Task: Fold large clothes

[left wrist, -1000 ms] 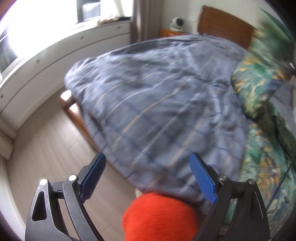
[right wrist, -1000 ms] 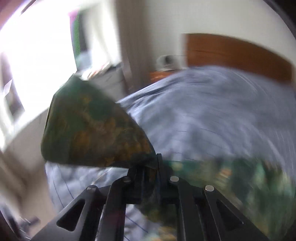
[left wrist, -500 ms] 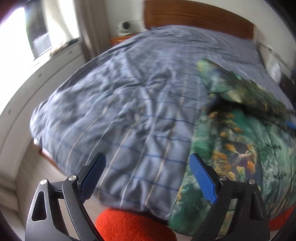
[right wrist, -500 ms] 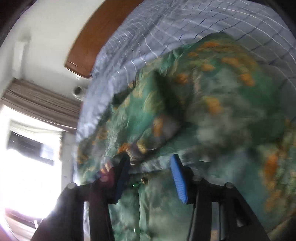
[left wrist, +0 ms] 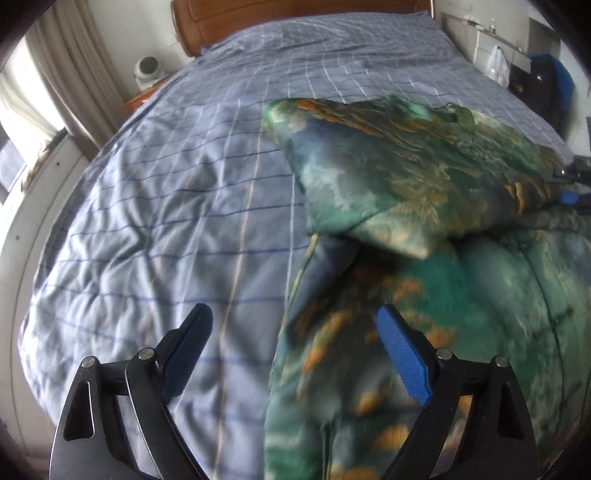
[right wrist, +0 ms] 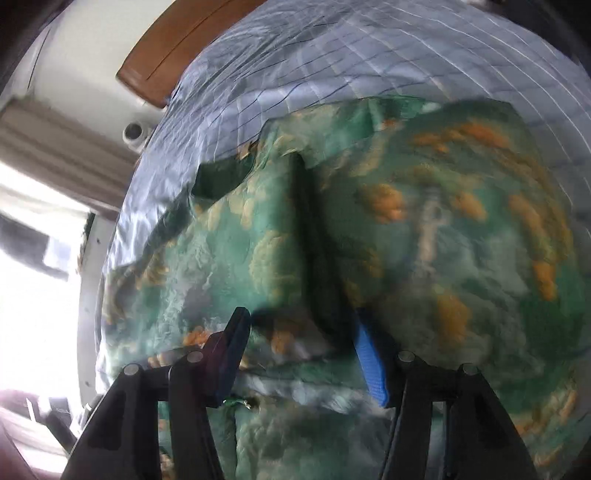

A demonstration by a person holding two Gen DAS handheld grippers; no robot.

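Observation:
A large green garment [left wrist: 399, 177] with orange patches lies on the right half of the bed, with one flap folded over on top of it. My left gripper [left wrist: 293, 317] hangs open above the garment's left edge, one finger over the bedcover and the other over the cloth, with nothing held. In the right wrist view the garment [right wrist: 424, 229] fills the picture. My right gripper [right wrist: 301, 317] is low over it with its jaws opening. A dark fold edge [right wrist: 317, 258] lies between the fingers, and the pads are off the cloth. A blue pad of the right gripper [left wrist: 569, 195] shows at the right of the left wrist view.
The grey-blue checked bedcover [left wrist: 177, 192] spreads across the bed to a wooden headboard [left wrist: 295, 14]. A white round device [left wrist: 147, 68] sits on the bedside stand beside a curtain [left wrist: 70, 74]. White cabinets [left wrist: 22, 192] line the left. A plastic bag [left wrist: 496, 66] and dark items stand far right.
The right gripper brought the lifted green corner down onto the garment and let it go. The left gripper swung from the bed's edge over to the garment's left edge, and an orange thing has left view.

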